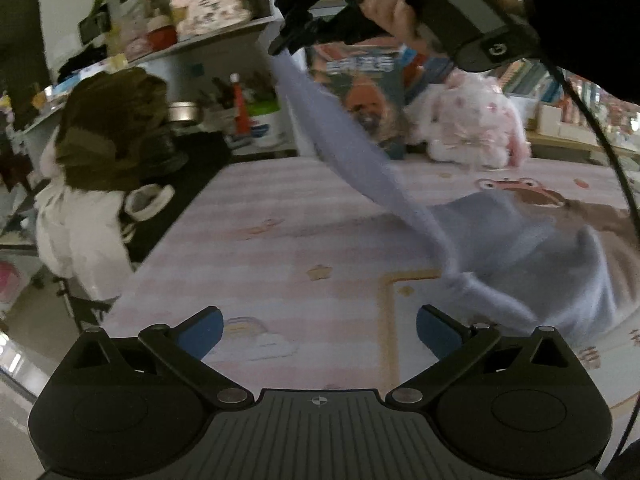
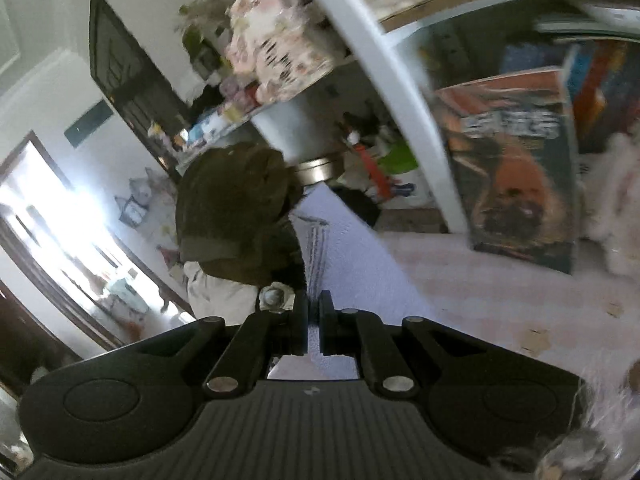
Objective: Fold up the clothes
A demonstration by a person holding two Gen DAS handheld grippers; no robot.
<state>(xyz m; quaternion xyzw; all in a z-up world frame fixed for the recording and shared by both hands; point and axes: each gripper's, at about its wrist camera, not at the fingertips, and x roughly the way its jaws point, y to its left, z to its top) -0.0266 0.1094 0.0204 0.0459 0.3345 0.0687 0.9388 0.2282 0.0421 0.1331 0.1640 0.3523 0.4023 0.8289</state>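
1 hand-held gripper [image 1: 280,46] raised (right), pinching blue garment [image 1: 520,256]

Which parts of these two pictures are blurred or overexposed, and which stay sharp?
Left wrist view: the lifted blue garment and the shelf clutter are motion-blurred; the open left gripper stays sharp. Right wrist view: the doorway at the left edge is blown out white, the book cover smears, fisheye bends the shelf post; the shut right gripper is crisp.

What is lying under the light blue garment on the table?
The light blue garment rests on a pink striped cover with cartoon prints. The right gripper lifts one end. The cover beneath the bunched part is hidden.
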